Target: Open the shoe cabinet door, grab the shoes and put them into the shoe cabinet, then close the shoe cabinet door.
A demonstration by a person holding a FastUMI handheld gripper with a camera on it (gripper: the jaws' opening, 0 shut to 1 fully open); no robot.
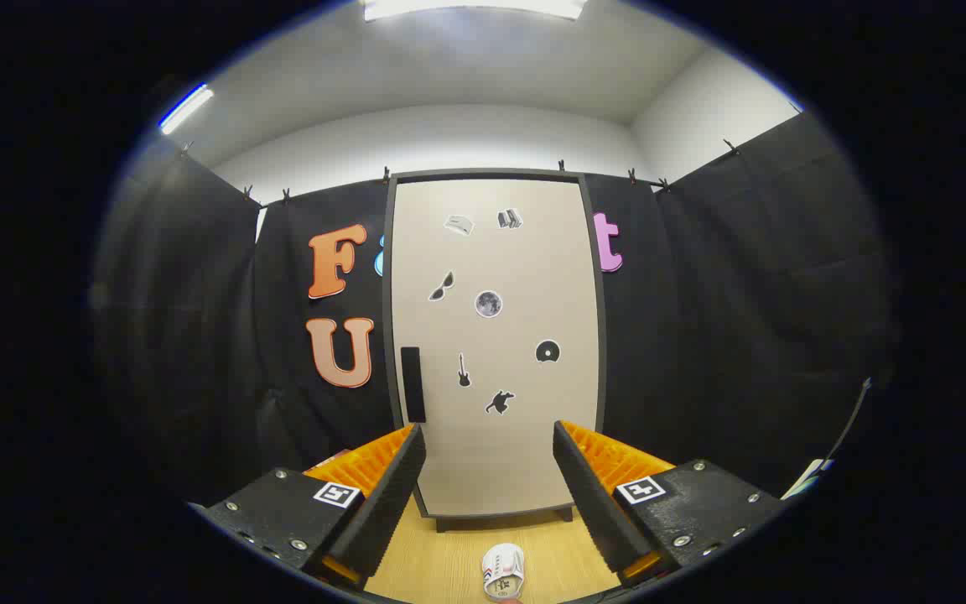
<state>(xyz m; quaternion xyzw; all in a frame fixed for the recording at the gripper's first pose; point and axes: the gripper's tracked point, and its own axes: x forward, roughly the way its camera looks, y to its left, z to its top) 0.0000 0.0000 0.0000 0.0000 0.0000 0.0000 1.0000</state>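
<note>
A tall beige shoe cabinet with a dark frame stands upright beyond my fingers, its door shut. A black handle sits on the door's left side, just above my left fingertip. Small stickers dot the door. A white shoe with red and blue marks lies on the wooden floor, low between my fingers and close to me. My gripper is open, with nothing between its orange-backed black fingers.
The wooden floor runs from me to the cabinet's foot. Black cloth walls close in on both sides and behind the cabinet. A light-coloured object leans at the far right edge.
</note>
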